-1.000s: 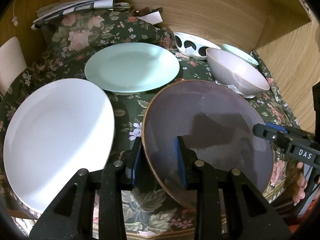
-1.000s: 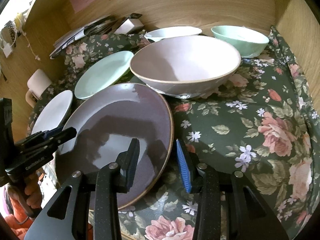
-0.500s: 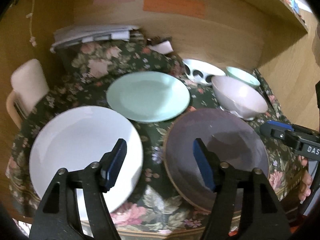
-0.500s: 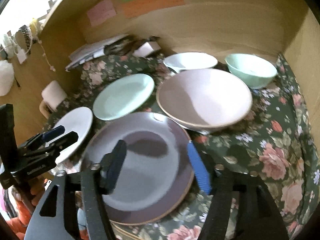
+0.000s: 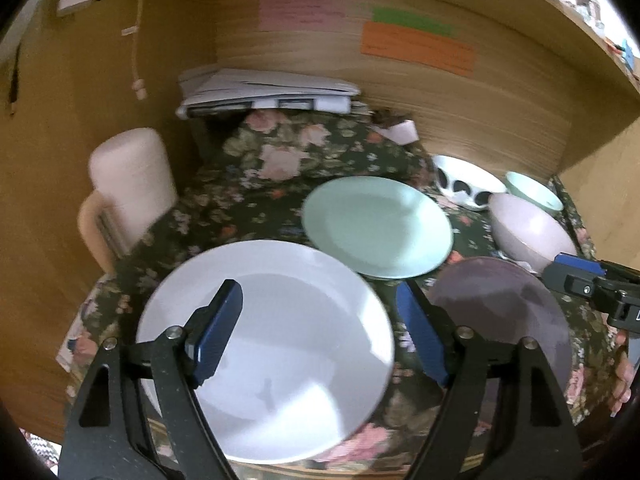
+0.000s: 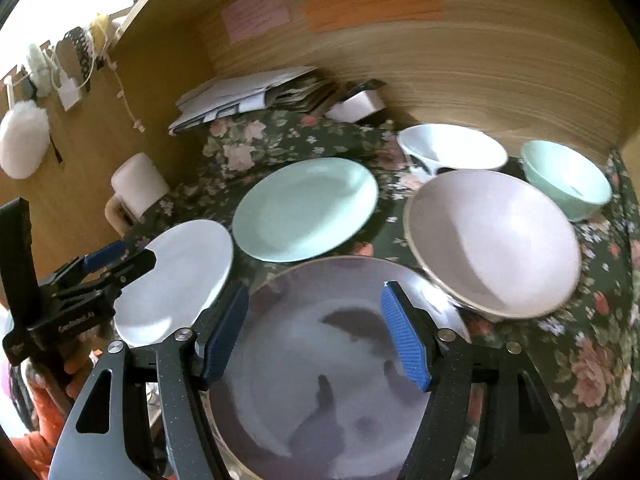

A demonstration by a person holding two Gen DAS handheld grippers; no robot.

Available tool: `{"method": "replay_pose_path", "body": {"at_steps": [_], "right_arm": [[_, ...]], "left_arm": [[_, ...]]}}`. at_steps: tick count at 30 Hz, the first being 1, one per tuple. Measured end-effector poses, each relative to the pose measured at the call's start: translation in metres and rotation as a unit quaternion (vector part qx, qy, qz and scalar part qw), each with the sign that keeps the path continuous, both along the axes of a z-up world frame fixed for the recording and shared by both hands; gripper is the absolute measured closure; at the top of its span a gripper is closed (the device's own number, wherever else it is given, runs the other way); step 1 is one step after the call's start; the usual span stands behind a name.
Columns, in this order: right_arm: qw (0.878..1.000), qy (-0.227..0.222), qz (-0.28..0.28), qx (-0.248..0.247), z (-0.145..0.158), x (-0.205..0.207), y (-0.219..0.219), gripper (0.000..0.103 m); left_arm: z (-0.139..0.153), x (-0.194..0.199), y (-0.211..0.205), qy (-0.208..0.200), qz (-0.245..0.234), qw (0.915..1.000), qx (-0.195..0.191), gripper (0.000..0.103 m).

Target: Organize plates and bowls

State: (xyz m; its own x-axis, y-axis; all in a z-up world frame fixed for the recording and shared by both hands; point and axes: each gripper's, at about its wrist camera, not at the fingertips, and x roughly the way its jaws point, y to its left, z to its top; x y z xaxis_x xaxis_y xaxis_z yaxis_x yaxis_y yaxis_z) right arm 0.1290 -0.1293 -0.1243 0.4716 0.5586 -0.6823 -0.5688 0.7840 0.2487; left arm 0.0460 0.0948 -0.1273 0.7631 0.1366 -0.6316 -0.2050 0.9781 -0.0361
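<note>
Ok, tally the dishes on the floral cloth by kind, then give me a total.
Plates: 3 (white plate, mint plate, purple plate)
Bowls: 3 (pink bowl, mint bowl, black-and-white bowl)
Total: 6

This looks like a lived-in home nook: a table under a flowered cloth (image 6: 592, 360), boxed in by wood-grain panels (image 6: 460, 76) with coloured paper notes (image 5: 416, 46) stuck on them. A stack of papers (image 5: 264, 94) sits at the back, everyday plates (image 6: 304, 208) and bowls (image 6: 492, 240) all around.
</note>
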Motion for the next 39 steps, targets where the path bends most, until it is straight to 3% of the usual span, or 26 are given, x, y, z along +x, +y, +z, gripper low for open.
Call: {"method": "replay_pose_path", "body": {"at_steps": [15, 26, 33, 39], "right_arm": [[0.997, 0.018, 0.067, -0.039, -0.015, 0.013, 0.069, 0.037], [0.991, 0.035, 0.109, -0.074, -0.032, 0.016, 0.115, 0.041], [0.986, 0.073, 0.122, -0.082, -0.046, 0.023, 0.132, 0.061], [0.984, 0.089, 0.127, -0.085, -0.053, 0.027, 0.143, 0.069]], "left_arm": [[-0.024, -0.02, 0.071, 0.029, 0.081, 0.9963, -0.008, 0.022], [-0.043, -0.03, 0.101, 0.047, 0.1, 0.9933, -0.035, 0.023], [-0.047, -0.033, 0.11, 0.054, 0.091, 0.9928, -0.056, 0.046], [-0.054, -0.032, 0.112, 0.061, 0.083, 0.9922, -0.071, 0.062]]}}
